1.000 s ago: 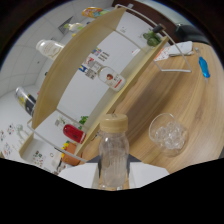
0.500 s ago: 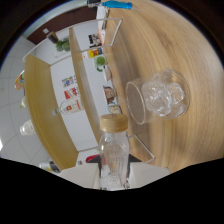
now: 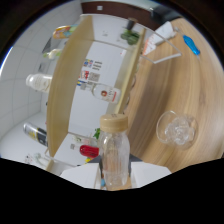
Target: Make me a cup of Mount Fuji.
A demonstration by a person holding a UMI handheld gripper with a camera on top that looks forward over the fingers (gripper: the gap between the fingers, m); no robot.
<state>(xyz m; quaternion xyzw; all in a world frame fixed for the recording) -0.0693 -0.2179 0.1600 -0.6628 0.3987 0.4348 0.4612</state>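
Clear plastic bottle with tan cap sits at the gripper, finger state unseeable; pouring well means aligning over the ice-filled clear glass beyond.

The gripper itself lies hidden in the dark at the bottom of its own view, so its fingers cannot be made out. A clear bottle rises from where they sit.
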